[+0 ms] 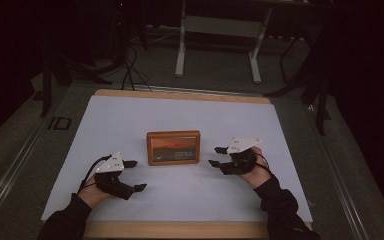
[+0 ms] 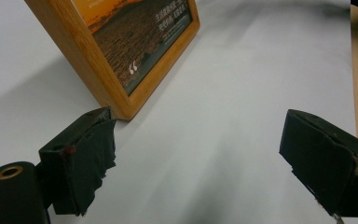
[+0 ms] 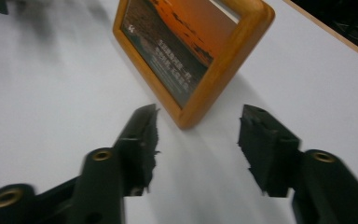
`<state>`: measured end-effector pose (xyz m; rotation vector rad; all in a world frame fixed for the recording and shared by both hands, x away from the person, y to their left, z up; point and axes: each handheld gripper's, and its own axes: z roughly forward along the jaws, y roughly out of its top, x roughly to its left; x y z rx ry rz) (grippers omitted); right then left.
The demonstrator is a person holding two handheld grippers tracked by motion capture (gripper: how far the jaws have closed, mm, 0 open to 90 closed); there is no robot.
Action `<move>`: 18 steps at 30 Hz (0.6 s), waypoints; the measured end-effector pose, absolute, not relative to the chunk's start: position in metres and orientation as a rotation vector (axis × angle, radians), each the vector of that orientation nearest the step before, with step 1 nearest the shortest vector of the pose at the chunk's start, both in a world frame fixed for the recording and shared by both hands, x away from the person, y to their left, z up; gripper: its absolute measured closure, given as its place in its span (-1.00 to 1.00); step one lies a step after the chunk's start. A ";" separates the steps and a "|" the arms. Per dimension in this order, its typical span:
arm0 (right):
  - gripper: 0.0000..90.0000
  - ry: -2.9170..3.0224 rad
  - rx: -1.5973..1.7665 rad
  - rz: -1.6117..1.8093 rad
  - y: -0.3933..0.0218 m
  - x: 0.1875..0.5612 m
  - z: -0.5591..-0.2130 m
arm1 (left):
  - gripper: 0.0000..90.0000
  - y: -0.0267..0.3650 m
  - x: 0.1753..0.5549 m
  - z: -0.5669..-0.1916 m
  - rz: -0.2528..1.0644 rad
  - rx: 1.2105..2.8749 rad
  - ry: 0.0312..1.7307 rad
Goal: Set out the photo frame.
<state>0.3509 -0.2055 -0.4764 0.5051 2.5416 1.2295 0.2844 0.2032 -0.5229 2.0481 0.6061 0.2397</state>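
Note:
A wooden picture frame (image 1: 173,148) holding an orange sunset photo stands upright in the middle of the white sheet (image 1: 180,112). My left gripper (image 1: 137,175) rests to the frame's lower left, its jaws wide apart with nothing between them. In the left gripper view the frame (image 2: 135,46) is just beyond the left jaw of that gripper (image 2: 198,126). My right gripper (image 1: 214,156) sits to the frame's right and points at it, open and holding nothing. In the right gripper view the frame's near corner (image 3: 189,119) lies just ahead of the gap of the right gripper (image 3: 200,114).
The white sheet covers a wooden table top (image 1: 180,230) whose edge shows at front and back. A grey desk stand (image 1: 220,45) and cables (image 1: 130,70) are on the dark floor beyond the table.

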 end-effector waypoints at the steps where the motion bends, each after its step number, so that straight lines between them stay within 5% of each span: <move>1: -0.09 2.534 0.520 1.227 -0.206 0.350 -0.479 | -0.76 0.203 0.285 -0.523 0.238 2.047 0.607; 6: -0.53 2.507 0.570 1.230 -0.210 0.346 -0.494 | -0.76 0.203 0.284 -0.523 0.238 2.045 0.606; 10: -0.68 2.502 0.608 1.240 -0.214 0.346 -0.504 | -0.76 0.202 0.284 -0.524 0.236 2.044 0.605; 18: -0.69 2.492 0.645 1.285 -0.220 0.345 -0.514 | -0.76 0.202 0.283 -0.526 0.230 2.047 0.602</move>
